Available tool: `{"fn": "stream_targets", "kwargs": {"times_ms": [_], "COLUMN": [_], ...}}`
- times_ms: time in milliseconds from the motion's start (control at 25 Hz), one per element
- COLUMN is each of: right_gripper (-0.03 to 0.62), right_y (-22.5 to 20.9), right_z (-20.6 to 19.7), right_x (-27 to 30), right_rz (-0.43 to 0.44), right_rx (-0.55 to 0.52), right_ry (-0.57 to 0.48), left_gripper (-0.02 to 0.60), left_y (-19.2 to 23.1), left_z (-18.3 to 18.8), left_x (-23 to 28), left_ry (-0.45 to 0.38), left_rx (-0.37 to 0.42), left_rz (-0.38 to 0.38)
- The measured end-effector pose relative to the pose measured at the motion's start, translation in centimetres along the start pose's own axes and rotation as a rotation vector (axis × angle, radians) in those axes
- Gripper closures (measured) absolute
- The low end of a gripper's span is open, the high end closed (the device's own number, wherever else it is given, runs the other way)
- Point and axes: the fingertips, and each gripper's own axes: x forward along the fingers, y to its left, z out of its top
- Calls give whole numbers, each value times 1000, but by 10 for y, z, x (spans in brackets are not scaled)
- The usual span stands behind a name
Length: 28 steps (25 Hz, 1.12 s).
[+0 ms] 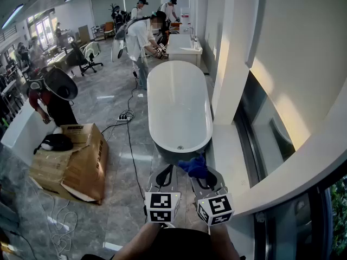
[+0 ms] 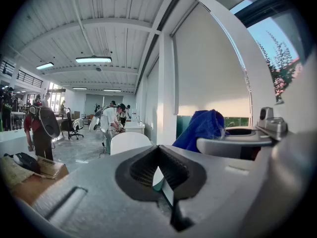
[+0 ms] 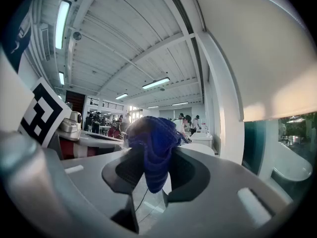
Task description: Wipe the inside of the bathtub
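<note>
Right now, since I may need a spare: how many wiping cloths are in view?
1. The blue fabric cloth is pinched between the fingers of the right gripper, just before the near end of the white oval bathtub. Others could be hidden.

A white oval bathtub [image 1: 179, 99] stands on the grey floor, drain at its near end. A crumpled blue cloth [image 1: 194, 166] hangs just before that end, pinched in the right gripper [image 3: 151, 165].
</note>
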Motion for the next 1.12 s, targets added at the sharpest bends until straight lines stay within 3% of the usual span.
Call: {"fn": "stream_targets", "kwargs": {"times_ms": [400,1120], "right_gripper": [462,462], "right_y": [10,-7], "right_z": [1,0], "right_x": [9,25], "right_rz": [24,12], "right_rx": [-37,-24], "right_ry": [12,7], "left_gripper": [577,577], "left_y": [10,21], "left_z": [3,5], "left_x": [-2,9], "left_ry": [7,6], "left_rx": [-47,-30], "left_rz": [13,27]}}
